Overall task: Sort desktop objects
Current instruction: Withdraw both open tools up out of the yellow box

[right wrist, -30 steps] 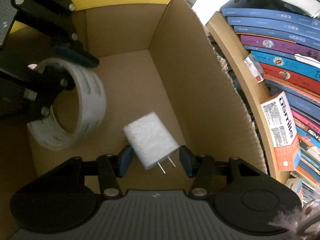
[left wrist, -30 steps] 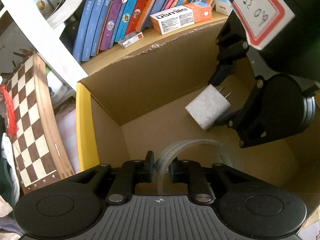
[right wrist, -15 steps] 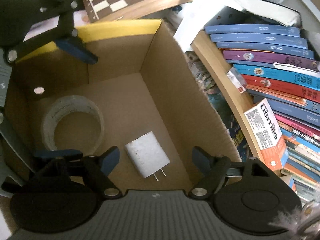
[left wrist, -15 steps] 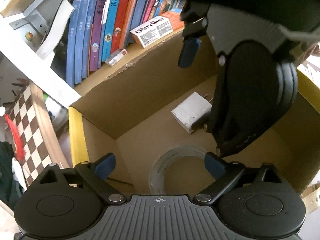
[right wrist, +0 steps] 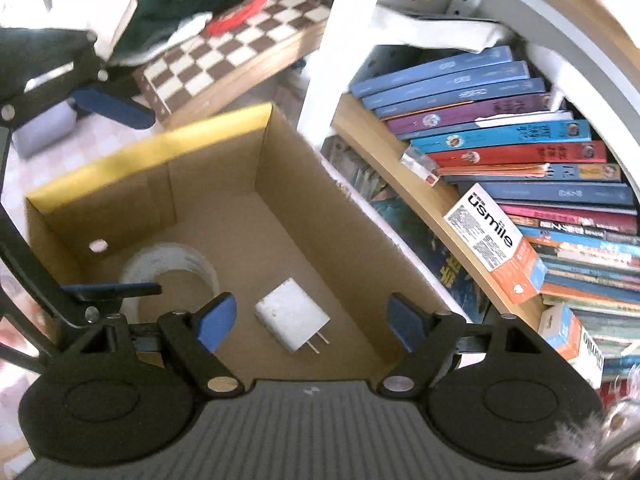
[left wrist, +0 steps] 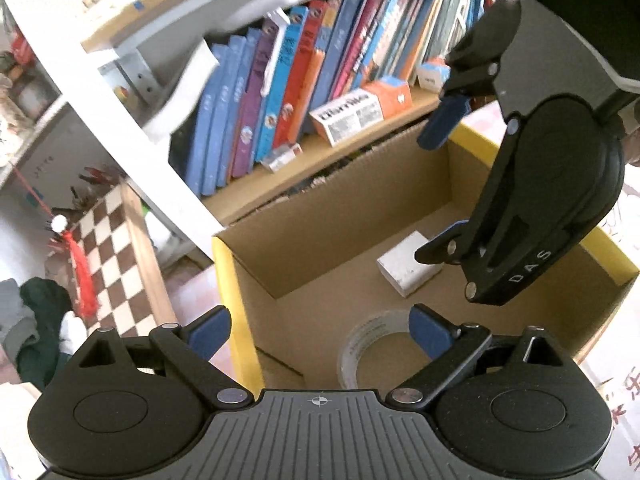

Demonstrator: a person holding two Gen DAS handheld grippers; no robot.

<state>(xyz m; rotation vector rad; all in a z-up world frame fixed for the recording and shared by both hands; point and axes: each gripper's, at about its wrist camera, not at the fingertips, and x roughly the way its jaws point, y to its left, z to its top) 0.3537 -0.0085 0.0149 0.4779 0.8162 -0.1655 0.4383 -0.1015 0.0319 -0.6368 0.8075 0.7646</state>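
Observation:
An open cardboard box (left wrist: 236, 300) (right wrist: 152, 148) with a yellow rim stands below both grippers. On its floor lie a roll of clear tape (left wrist: 360, 340) (right wrist: 160, 256) and a white plug charger (left wrist: 404, 270) (right wrist: 292, 316), apart from each other. My left gripper (left wrist: 320, 334) (right wrist: 114, 198) hangs open above the tape side, with nothing between its fingers. Above the charger my right gripper (right wrist: 311, 322) (left wrist: 446, 180) is open too, and its blue pads touch nothing. The right gripper's body hides part of the charger in the left wrist view.
A bookshelf (right wrist: 400, 160) packed with books runs along the box's far side, with a white and orange usmile carton (left wrist: 360, 110) (right wrist: 496, 244) on it. A chessboard (left wrist: 108, 248) (right wrist: 224, 60) and piled clothes (right wrist: 188, 12) lie beyond the yellow end.
Both grippers have opened and let go, the left of the tape roll, the right of the charger. Both items now lie on the box floor, and both grippers have risen.

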